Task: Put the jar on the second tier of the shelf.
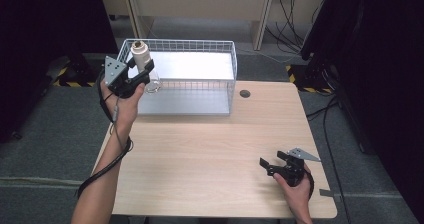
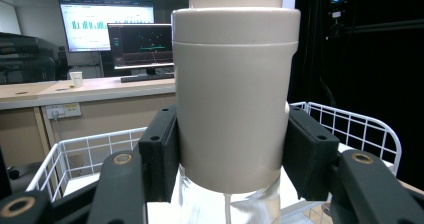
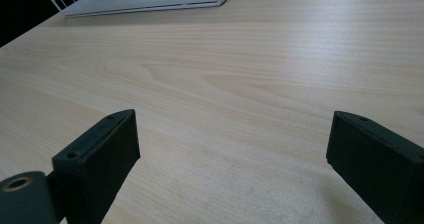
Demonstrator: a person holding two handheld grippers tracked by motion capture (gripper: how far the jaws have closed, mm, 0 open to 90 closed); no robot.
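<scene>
High view: left gripper holds bottle upright above left end of wire basket; right gripper low over counter, near right edge.

Left gripper view: jaws clamp beige cap; clear body below, possibly glass.

Right gripper view: jaws spread wide, nothing between, bare counter beneath.

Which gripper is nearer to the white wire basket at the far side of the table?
Left. The left gripper holds a beige-capped clear bottle at the white wire basket's left corner; the right gripper rests open near the wooden table's front edge.
</scene>
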